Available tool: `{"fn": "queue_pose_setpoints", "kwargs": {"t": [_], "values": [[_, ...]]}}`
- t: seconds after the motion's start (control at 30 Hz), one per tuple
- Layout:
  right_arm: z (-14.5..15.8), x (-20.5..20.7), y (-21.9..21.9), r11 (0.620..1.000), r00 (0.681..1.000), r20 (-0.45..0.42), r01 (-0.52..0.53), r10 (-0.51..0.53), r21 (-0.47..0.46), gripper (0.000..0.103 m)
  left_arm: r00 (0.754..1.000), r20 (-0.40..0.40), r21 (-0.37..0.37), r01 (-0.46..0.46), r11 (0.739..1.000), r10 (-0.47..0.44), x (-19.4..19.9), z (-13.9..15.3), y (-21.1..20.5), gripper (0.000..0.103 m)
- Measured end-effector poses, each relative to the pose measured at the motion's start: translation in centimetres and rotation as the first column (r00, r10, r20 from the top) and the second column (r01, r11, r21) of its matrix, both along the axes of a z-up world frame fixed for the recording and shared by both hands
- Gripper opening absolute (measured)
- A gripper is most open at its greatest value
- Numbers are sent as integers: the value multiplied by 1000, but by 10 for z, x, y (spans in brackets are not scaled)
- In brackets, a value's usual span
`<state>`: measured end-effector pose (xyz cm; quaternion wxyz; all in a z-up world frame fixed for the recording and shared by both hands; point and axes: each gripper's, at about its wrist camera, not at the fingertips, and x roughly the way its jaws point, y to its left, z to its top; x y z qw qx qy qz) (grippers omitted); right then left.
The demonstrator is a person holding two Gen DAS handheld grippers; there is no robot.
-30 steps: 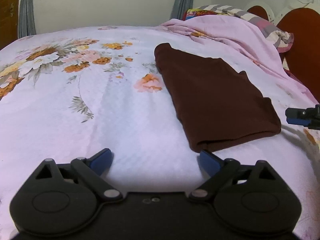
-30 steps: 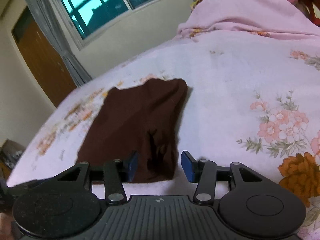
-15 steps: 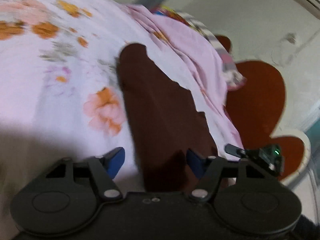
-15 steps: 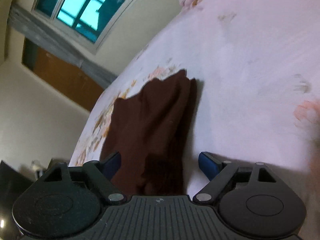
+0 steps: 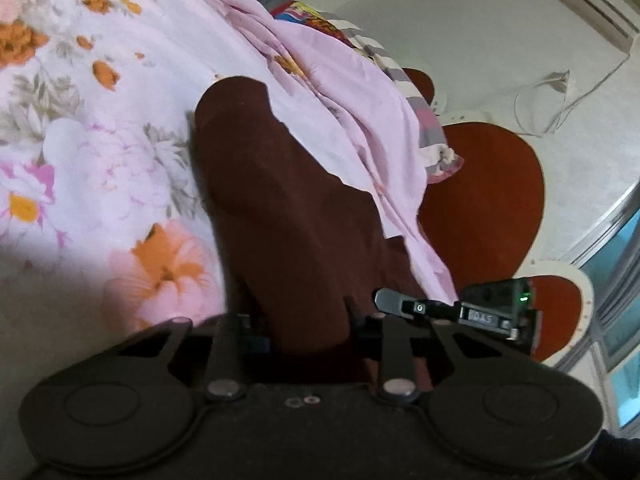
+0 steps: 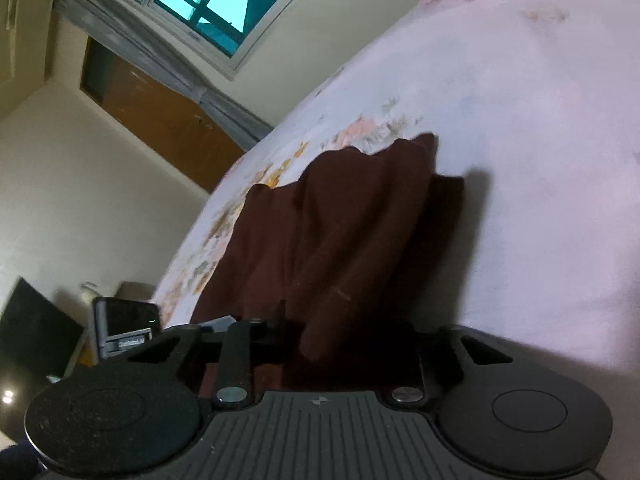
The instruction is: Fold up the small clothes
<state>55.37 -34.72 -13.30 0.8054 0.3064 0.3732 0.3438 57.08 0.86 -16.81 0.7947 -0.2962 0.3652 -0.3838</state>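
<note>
Both grippers now closed in on the near edge of the brown cloth [image 5: 288, 216] since a second ago, left gripper [image 5: 308, 330] jaws pinched on it, floral bed [image 5: 100, 152] beneath, pink blanket [image 5: 352, 120] beyond, right gripper [image 6: 348, 332] jaws likewise clamped on cloth.

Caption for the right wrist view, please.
Right gripper closed on the near edge of the brown garment, lifting it off the floral bedsheet.

Dark maroon-brown garment [image 5: 288, 216], plain, no print. Bedsheet [image 5: 100, 128] pale lilac-white with orange and pink flowers, grey-green leaves. At two o'clock, a plain pink blanket [image 5: 360, 112]; beyond it a rust-red headboard [image 5: 488, 200]. Both grippers black.
</note>
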Motion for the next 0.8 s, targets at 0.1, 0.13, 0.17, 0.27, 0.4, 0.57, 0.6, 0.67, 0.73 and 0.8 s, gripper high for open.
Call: {"fn": "queue_pose_setpoints", "kwargs": {"t": [0.1,0.13,0.17,0.27,0.4,0.57,0.6,0.67,0.73,0.8], "values": [[33,-19,5,1000,998,62,-5,6,-13,24,998,60,0,-5,1000,5,-18,29,3,23],[49,-29,7,1000,995,94,-19,20,-14,24,996,88,5,-7,1000,6,-29,44,6,23],[72,-43,10,999,989,140,-34,37,-28,24,992,129,9,-5,1000,4,-45,64,9,23],[132,-91,16,996,963,256,-71,82,-50,24,971,240,19,-11,1000,6,-96,125,22,23],[205,-159,32,991,912,389,-119,131,-55,24,921,390,76,-15,997,-15,-175,204,39,23],[265,-222,51,987,855,497,-155,151,-34,24,859,512,103,-62,993,1,-240,270,62,23],[272,-230,55,986,843,515,-164,155,-27,24,845,535,104,-73,992,6,-245,278,64,23],[277,-236,64,984,827,540,-174,157,-20,24,821,571,119,-96,988,11,-252,286,71,23],[274,-223,78,985,842,516,-170,157,-22,24,838,545,115,-110,987,29,-235,283,78,23],[257,-197,89,986,888,438,-165,143,11,24,870,490,105,-123,987,56,-210,268,85,23]]}}
